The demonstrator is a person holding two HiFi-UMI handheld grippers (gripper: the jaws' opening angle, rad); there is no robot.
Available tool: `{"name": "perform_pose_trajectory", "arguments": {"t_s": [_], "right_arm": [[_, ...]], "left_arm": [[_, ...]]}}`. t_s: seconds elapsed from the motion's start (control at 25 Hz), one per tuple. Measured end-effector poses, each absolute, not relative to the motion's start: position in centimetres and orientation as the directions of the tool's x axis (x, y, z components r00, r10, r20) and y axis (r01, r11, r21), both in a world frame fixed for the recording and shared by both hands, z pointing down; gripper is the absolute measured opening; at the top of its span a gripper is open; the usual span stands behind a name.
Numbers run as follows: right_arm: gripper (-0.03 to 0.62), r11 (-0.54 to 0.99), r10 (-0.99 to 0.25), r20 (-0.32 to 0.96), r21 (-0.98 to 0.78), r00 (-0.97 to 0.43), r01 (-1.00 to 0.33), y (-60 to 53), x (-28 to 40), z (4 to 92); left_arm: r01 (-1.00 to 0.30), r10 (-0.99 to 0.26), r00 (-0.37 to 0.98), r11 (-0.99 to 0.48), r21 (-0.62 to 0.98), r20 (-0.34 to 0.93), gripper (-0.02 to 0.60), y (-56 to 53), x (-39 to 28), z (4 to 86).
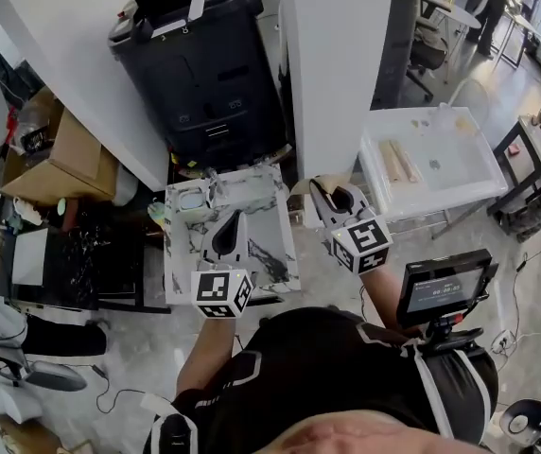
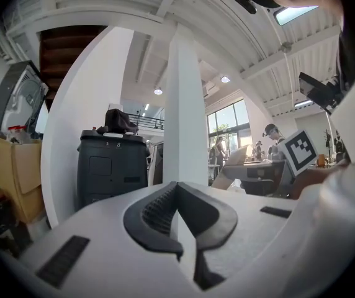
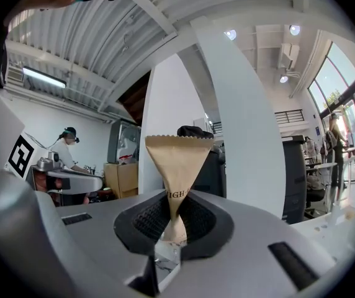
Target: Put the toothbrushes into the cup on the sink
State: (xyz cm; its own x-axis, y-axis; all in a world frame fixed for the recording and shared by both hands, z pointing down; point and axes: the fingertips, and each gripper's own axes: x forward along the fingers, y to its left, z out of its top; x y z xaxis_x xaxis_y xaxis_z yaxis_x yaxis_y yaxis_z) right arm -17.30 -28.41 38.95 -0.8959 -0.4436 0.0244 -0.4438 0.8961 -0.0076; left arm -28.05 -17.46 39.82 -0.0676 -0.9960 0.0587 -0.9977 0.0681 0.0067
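A small marble-patterned sink unit [image 1: 266, 253] stands on the floor below me, with a pale cup [image 1: 192, 200] at its back left corner. My left gripper [image 1: 234, 221] hovers over the middle of the sink. Its jaws are shut with nothing between them [image 2: 176, 190]. My right gripper [image 1: 327, 192] is just off the sink's right edge, shut on a brown paper packet [image 3: 176, 160] with a zigzag top edge and print on it. The packet stands upright out of the jaws. What is inside it cannot be seen. In the head view its tan end [image 1: 302, 185] pokes out beyond the fingertips.
A white pillar [image 1: 332, 64] rises just behind the sink, with a black bin [image 1: 204, 74] to its left. A white tray table [image 1: 441, 173] stands to the right, cardboard boxes [image 1: 58, 164] to the left. A small screen on a stand [image 1: 444, 284] is near my right arm.
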Motion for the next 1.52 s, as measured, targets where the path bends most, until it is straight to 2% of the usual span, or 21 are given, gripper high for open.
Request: {"name": "perform_pose_trajectory", "arguments": {"t_s": [0.56, 0.96, 1.52], "right_arm": [[0.046, 0.887, -0.462, 0.052, 0.014, -0.885, -0.462, -26.4, -26.2, 38.8], [0.046, 0.921, -0.389, 0.082, 0.036, -0.918, -0.387, -30.6, -29.8, 41.7], [0.046, 0.953, -0.3, 0.189, 0.02, -0.935, -0.301, -36.0, -35.0, 50.0]], "left_arm": [[-0.996, -0.997, -0.062, 0.064, 0.058, 0.037, 0.005, -15.9, -36.1, 41.1], [-0.991, -0.99, -0.105, 0.112, 0.077, 0.093, 0.005, -19.2, -36.9, 44.3], [-0.97, -0.961, -0.183, 0.21, 0.121, 0.206, 0.005, -22.2, -37.7, 51.4]]}}
